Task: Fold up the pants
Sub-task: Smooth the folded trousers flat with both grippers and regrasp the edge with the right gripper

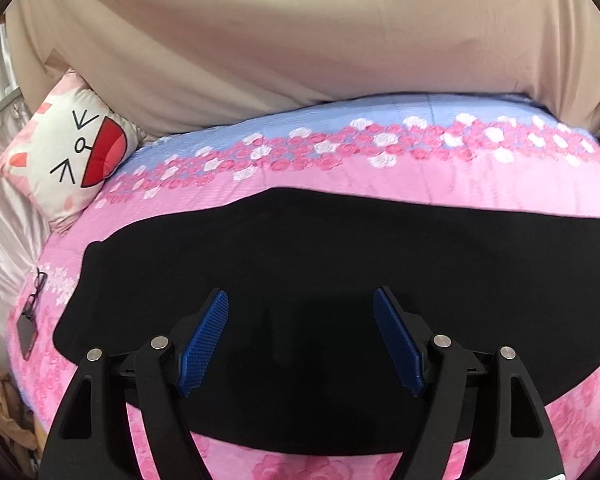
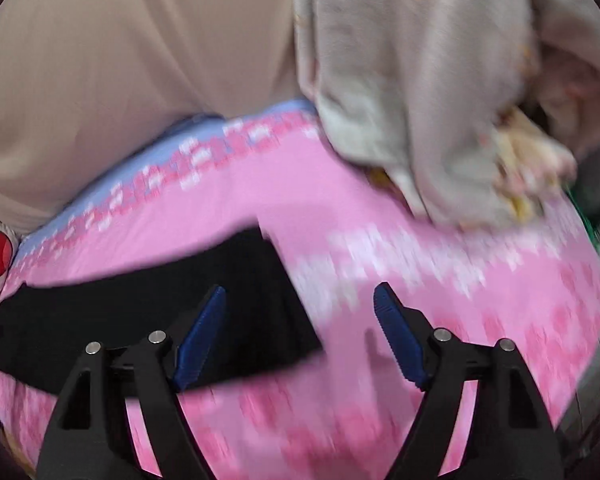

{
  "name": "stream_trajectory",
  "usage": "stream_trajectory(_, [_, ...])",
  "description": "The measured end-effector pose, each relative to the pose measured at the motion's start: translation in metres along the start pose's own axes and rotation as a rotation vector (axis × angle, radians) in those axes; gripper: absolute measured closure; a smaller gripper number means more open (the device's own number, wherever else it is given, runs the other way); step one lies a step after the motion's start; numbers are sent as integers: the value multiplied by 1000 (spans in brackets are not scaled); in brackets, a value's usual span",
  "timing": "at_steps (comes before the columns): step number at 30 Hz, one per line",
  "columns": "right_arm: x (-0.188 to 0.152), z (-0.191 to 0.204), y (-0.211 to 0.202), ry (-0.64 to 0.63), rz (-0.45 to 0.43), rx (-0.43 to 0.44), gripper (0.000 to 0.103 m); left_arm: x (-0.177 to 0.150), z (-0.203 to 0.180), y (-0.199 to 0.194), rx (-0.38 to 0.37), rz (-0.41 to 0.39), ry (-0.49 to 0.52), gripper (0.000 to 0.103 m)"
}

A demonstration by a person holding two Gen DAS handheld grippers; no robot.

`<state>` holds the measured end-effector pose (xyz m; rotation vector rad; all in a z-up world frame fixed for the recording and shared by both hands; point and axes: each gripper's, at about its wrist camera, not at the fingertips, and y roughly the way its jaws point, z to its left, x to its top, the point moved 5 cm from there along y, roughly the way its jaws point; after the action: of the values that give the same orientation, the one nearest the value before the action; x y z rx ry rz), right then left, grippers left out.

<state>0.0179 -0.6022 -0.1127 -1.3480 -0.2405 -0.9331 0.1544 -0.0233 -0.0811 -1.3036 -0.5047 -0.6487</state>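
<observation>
Both my grippers, left gripper (image 1: 300,300) and right gripper (image 2: 300,300), gape empty above the flat black fabric pants (image 1: 320,264); only the left view shows the cat-face cushion (image 1: 70,152) whole beyond them.

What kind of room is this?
Probably a bedroom. There's a bed with a pink flowery blanket, a cat-face pillow by its edge, and black pants spread out on top.

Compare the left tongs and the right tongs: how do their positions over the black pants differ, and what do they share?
The left tongs hover over the middle of the black pants, cloth beneath both fingers. The right tongs straddle the pants' end edge: one finger over the cloth, the other over the pink bedspread. Both stand open and hold nothing.
</observation>
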Motion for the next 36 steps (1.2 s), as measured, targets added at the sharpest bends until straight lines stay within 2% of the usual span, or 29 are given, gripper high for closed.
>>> stream_trajectory(5, [-27,4,9,29,54,32,28,2,-8,-11,-39,-33,12,25])
stream_trajectory(11, [-21,25,31,10,64,29,28,-10,6,-17,-48,-33,5,24])
stream_trajectory(13, [-19,30,36,1,66,8,32,-13,9,-16,-63,-25,-3,24])
stream_trajectory(15, [-17,35,41,3,72,-2,56,-16,10,-16,-75,-22,-1,24])
stream_trajectory(16, [-16,35,41,18,75,12,66,-17,9,-16,-82,-23,5,24])
stream_trajectory(17, [-16,38,41,43,75,42,79,-17,8,-16,-84,-25,11,24])
stream_trajectory(18, [-14,41,40,48,67,41,84,-17,8,-17,-82,-32,18,24])
stream_trajectory(22, [-3,66,23,33,15,45,85,-17,13,-19,-98,-45,24,24])
stream_trajectory(28, [15,148,-7,-71,-45,142,85,-21,44,-17,-88,-51,-22,24])
stream_trajectory(32, [19,239,-18,-201,-55,237,85,-28,76,-14,-67,-50,-62,24])
stream_trajectory(36, [10,327,-16,-335,-37,327,86,-36,109,-11,-28,-52,-91,24])
